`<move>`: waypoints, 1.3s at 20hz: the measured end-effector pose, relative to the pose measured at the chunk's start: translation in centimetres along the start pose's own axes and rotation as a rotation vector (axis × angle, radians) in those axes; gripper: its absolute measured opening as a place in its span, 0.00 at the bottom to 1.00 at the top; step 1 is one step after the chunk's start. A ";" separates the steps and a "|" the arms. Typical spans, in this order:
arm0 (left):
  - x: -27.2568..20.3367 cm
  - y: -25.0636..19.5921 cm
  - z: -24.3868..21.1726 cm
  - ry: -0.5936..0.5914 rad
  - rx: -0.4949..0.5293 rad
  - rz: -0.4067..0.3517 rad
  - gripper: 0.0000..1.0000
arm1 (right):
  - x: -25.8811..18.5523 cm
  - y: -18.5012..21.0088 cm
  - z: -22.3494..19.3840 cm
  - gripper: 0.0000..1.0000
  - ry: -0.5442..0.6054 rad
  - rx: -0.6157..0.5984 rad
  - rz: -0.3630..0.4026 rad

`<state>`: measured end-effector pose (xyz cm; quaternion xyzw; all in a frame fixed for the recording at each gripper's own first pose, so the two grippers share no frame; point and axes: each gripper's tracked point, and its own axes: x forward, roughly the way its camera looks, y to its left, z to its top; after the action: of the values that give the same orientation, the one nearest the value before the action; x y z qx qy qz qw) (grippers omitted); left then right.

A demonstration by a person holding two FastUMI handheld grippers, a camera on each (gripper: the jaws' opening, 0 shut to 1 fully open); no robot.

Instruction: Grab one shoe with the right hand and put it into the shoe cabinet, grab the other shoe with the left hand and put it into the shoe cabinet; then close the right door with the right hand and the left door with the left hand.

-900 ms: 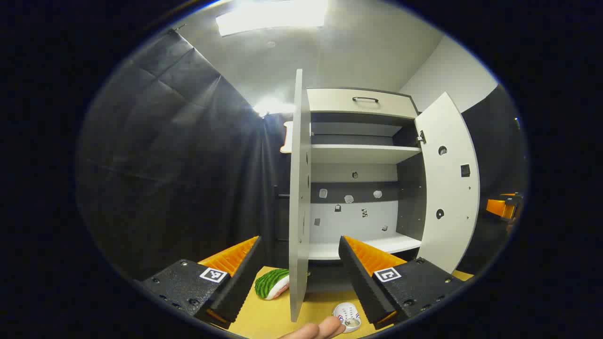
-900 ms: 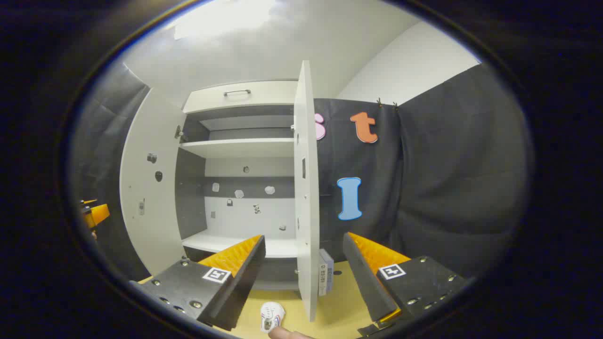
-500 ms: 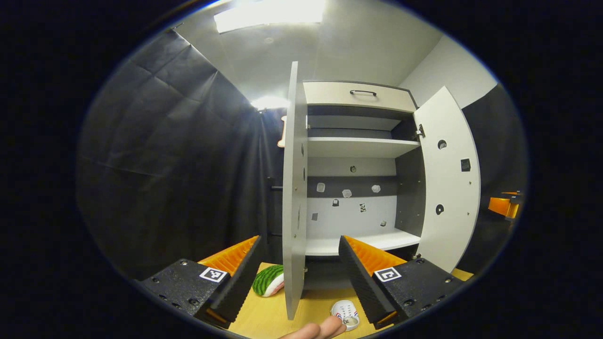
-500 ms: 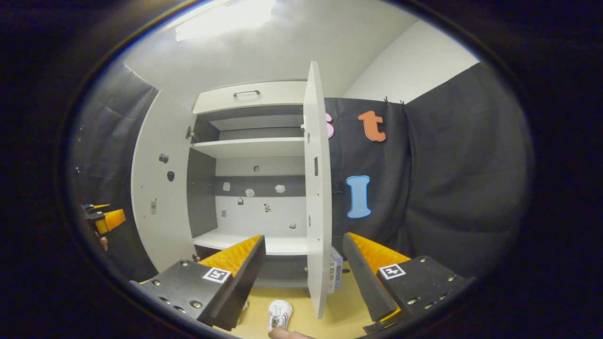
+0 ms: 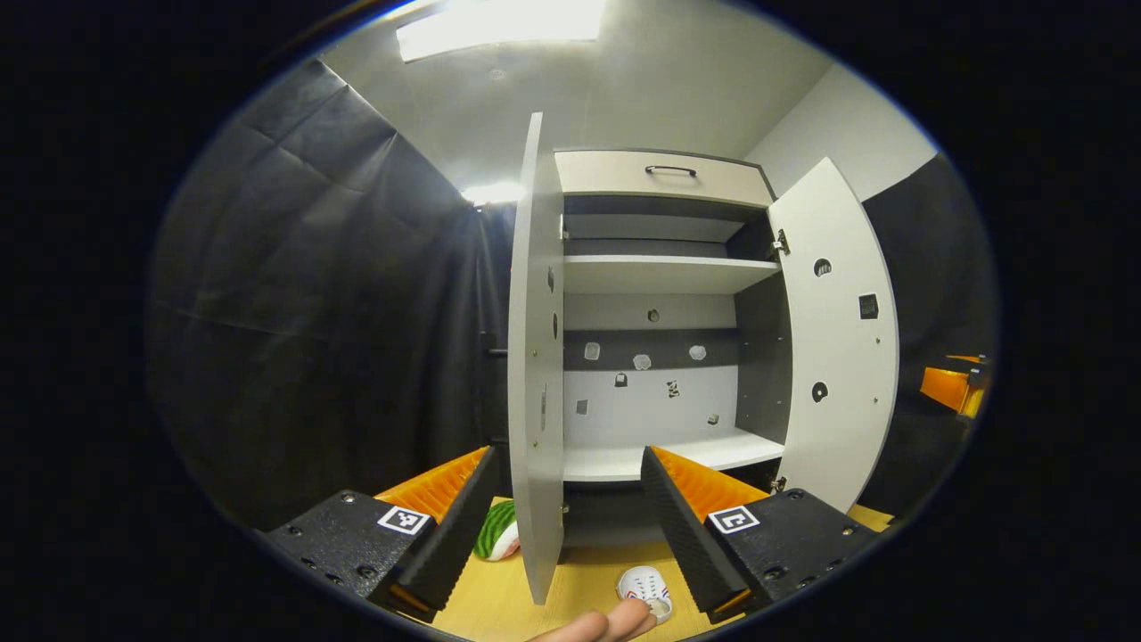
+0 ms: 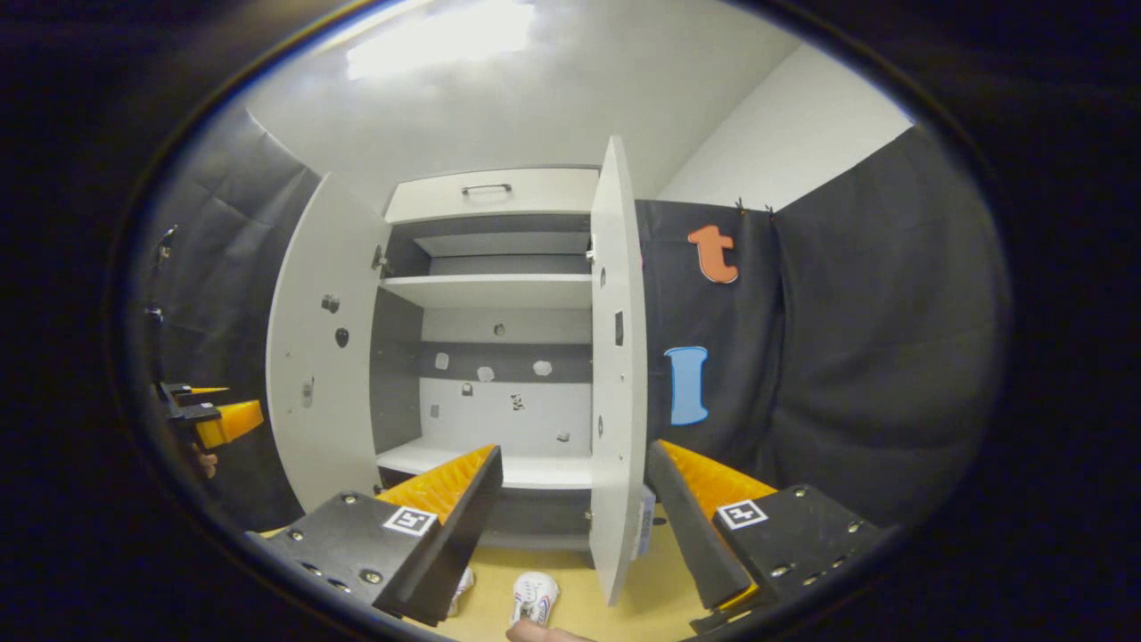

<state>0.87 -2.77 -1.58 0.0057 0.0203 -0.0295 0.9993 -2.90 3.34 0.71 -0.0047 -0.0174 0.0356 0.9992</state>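
Both the left claw (image 5: 566,513) and right claw (image 6: 575,513) are spread and empty, facing the open shoe cabinet (image 5: 660,267), a shoe (image 6: 533,596) below on the worktop (image 6: 664,588).

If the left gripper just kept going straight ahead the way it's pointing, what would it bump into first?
Most likely the front edge of the white open left cabinet door, which stands edge-on between the open left gripper fingers. Depth is unclear, so it might slip past toward the cabinet's white lower shelf.

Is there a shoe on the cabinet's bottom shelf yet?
No, the bottom shelf is bare, and a white shoe sits on the floor in front.
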 end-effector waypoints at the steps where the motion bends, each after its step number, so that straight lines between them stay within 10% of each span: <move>1: 0.0 0.0 -0.1 0.001 0.000 -0.001 0.98 | 0.0 0.0 -0.1 0.98 0.003 -0.008 0.002; 12: 0.4 -0.6 -2.6 0.031 -0.023 -0.028 0.98 | 3.8 -1.5 -4.1 0.98 0.111 -0.025 0.006; 26: -1.1 -1.8 -8.8 0.089 -0.032 -0.089 0.98 | 6.8 8.5 -23.3 0.99 0.349 0.056 0.169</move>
<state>-0.64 -4.36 -10.39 -0.0097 0.0653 -0.0733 0.9951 4.12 12.15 -22.44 0.0157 0.1575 0.1186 0.9803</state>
